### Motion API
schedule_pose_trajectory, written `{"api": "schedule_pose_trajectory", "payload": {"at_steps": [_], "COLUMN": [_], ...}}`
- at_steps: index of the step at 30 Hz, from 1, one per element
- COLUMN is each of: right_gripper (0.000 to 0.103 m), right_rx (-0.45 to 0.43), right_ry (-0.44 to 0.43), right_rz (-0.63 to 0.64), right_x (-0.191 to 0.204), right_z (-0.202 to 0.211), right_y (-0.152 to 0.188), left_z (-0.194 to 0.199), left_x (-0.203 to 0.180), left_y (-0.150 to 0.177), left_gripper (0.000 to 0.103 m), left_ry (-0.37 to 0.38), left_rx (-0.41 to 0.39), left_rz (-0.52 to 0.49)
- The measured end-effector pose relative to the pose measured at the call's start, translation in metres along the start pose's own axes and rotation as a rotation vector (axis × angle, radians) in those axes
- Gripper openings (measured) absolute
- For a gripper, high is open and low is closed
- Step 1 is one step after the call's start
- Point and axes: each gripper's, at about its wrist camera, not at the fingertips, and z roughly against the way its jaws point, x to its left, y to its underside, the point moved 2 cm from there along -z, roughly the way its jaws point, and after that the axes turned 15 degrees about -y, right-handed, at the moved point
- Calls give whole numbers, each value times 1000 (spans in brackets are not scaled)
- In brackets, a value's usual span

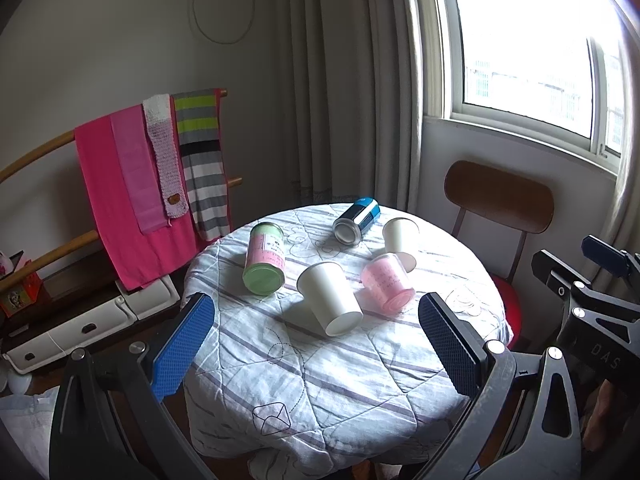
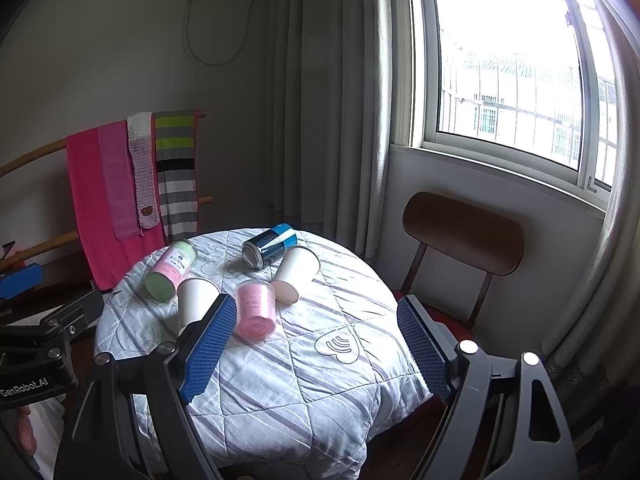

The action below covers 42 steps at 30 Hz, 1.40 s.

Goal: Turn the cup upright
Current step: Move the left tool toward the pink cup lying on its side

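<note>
Between the spread fingers of the left gripper (image 1: 316,348), holding nothing, lying ahead and slightly below: the near white paper cup (image 1: 329,299) on the quilted table (image 1: 280,380). Likewise standing wide apart and empty, hovering short of the table edge: the right gripper (image 2: 316,344), with its left pad partly covering that same cup (image 2: 192,300) in its own view.

Lying on its side, long axis running from far-left to near-right as seen from the left gripper; wide open mouth pointing toward the gripper and a little right, narrow base pointing away. Resting just right of it and close, possibly touching: a pink translucent cup (image 1: 387,283), also on its side. Beyond, farther from both grippers: 1 more white cup (image 1: 400,240), a green-and-pink jar (image 1: 265,258) and a blue can (image 1: 357,220), all toppled.

Judging the approach as barely begun. Advancing the left gripper forward and down, straddling the cup across its mid-body rather than at the thin rim. Closing gently, since paper walls are likely crushing under a hard squeeze. Keeping the right finger clear of the pink cup. Then lifting slightly and rotating so the base is turning downward, setting it flat before releasing.
</note>
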Motion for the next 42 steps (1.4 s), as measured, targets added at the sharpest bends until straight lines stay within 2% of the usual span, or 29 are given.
{"api": "schedule_pose_trajectory", "payload": {"at_steps": [16, 24, 33, 36, 38, 42], "right_gripper": [84, 84, 84, 84, 84, 84], "right_rx": [65, 94, 134, 152, 165, 188], "right_ry": [-2, -3, 0, 0, 8, 5], "right_rz": [-7, -12, 2, 24, 38, 58], "right_x": [-9, -19, -42, -52, -60, -76], "right_z": [-28, -47, -70, -78, -86, -98], "right_y": [1, 4, 5, 4, 3, 1], "left_z": [-32, -58, -85, -94, -105, -127], "left_x": [-8, -20, -65, -82, -90, -108], "left_y": [0, 0, -14, -16, -16, -15], "left_gripper": [103, 103, 103, 103, 103, 103], "left_ry": [4, -4, 30, 7, -10, 6], "left_rx": [71, 138, 205, 218, 252, 318], "left_rz": [-1, -6, 2, 7, 27, 79]}}
